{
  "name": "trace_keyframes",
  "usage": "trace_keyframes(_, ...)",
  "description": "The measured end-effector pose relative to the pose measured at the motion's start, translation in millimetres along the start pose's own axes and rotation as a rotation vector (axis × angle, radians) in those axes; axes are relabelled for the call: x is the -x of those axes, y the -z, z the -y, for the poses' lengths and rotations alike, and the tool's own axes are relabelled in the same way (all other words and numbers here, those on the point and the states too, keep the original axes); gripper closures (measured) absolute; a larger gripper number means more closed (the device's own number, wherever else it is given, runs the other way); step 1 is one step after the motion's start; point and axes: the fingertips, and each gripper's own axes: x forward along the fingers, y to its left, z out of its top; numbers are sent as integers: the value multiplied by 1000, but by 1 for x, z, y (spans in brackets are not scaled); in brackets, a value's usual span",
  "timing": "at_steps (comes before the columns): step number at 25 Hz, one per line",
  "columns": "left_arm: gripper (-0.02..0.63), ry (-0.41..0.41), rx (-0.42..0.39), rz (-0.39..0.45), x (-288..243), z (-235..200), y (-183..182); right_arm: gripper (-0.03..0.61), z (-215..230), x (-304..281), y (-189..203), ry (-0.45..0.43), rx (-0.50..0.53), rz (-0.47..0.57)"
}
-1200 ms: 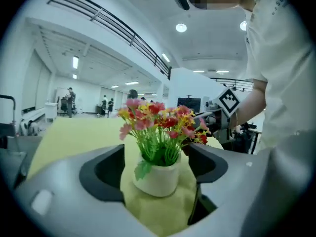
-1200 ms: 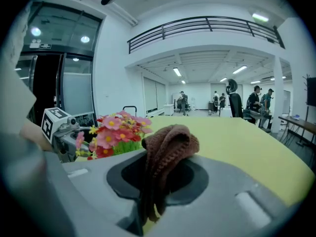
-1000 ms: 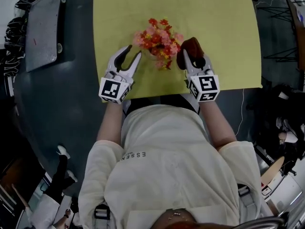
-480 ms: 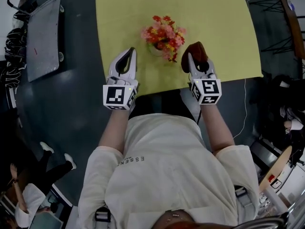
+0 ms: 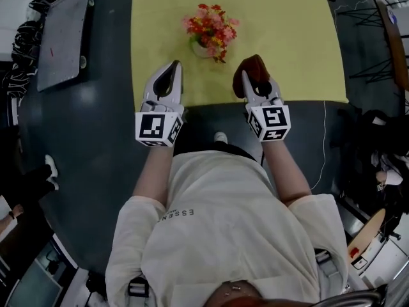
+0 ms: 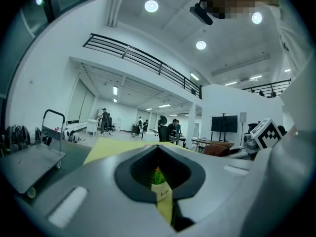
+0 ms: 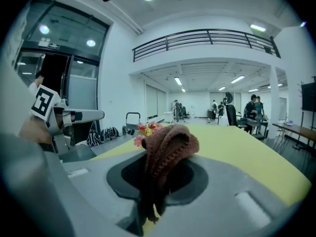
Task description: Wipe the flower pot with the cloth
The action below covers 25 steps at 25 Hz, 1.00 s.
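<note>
Yellow table (image 5: pixel 287 43): flower pot (image 5: pixel 206 37), cloth (image 5: pixel 250 69).

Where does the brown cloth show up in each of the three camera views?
Head view: cloth right of centre, below-right of the flower pot.
Left gripper view: cloth small, right of centre.
Right gripper view: cloth centre, pinched between the jaws.
Shared landmark: the yellow table, in all three.

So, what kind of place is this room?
Probably a large open office or lab hall: a black metal balcony railing, people seated at desks, a black screen on a stand.
</note>
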Motion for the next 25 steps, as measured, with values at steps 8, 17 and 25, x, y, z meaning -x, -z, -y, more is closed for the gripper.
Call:
trace_keyframes(8,600,-130,14,14,49,67,14,522,-1,52,3,-143,44,43)
trace_keyframes(17,600,-120,-35,-32,81,103,6,523,-18,96,5,-185,31,52)
trace_keyframes(25,600,-104,-58,-10,101,118,-11,525,-36,132,4,-173,69,92)
